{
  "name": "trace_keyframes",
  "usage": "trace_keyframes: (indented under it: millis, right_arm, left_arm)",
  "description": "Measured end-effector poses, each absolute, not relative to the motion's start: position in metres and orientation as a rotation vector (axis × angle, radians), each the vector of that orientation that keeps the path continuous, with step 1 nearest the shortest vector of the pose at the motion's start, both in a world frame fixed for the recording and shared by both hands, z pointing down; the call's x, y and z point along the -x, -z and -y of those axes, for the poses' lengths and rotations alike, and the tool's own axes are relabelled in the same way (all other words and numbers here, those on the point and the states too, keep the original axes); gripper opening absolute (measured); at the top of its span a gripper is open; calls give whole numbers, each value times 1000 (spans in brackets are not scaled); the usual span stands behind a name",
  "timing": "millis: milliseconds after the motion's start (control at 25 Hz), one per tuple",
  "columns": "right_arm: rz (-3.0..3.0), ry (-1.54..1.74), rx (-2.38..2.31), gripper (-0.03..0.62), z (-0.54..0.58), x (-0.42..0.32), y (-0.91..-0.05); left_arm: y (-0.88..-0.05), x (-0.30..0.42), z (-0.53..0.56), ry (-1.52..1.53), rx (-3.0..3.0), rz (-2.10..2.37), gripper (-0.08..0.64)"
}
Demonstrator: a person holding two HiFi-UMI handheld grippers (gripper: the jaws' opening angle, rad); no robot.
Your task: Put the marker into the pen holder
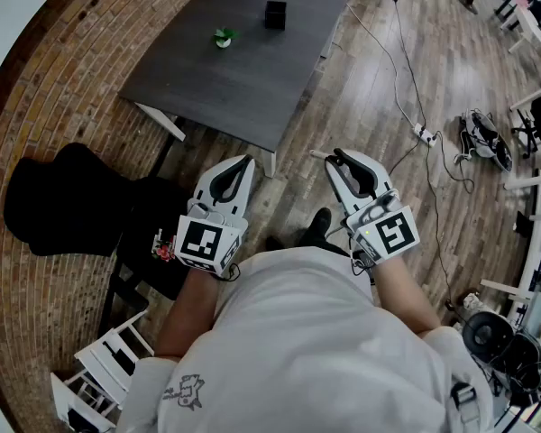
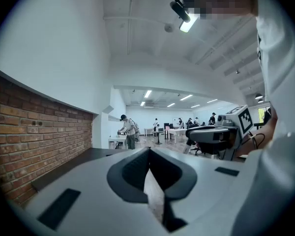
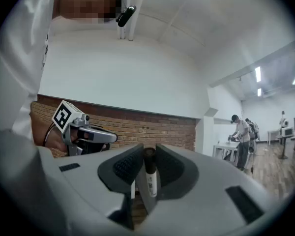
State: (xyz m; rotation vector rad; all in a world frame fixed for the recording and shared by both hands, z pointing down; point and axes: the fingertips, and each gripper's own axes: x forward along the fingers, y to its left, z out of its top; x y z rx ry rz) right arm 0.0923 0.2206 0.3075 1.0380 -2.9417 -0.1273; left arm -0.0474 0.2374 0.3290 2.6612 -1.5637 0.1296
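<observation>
My right gripper (image 3: pixel 148 150) is shut on a marker (image 3: pixel 151 178) with a white body and a black cap, which stands upright between the jaws. In the head view the right gripper (image 1: pixel 335 157) is held in front of the person's body, over the wooden floor. Level with it, the left gripper (image 1: pixel 243 162) has its jaws together with nothing between them; its own view shows the left gripper (image 2: pixel 148 151) the same way. A black pen holder (image 1: pixel 275 14) stands on the dark table (image 1: pixel 243 79), well ahead of both grippers.
A small green object (image 1: pixel 223 37) lies on the table to the left of the pen holder. A black chair (image 1: pixel 68 197) stands at the left and a white chair (image 1: pixel 108 368) at the lower left. A power strip (image 1: pixel 424 134) with cables lies on the floor at the right. People work at distant tables (image 2: pixel 128 132).
</observation>
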Motion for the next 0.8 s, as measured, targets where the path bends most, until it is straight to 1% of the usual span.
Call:
trace_keyframes:
  millis: [400, 800]
  right_arm:
    - [2941, 109, -1036, 83, -199, -110, -314]
    - [2924, 79, -1113, 84, -154, -170, -317]
  left_arm:
    - [-337, 27, -216, -149, -2654, 1546, 11]
    - [-340, -33, -162, -165, -2693, 1472, 11]
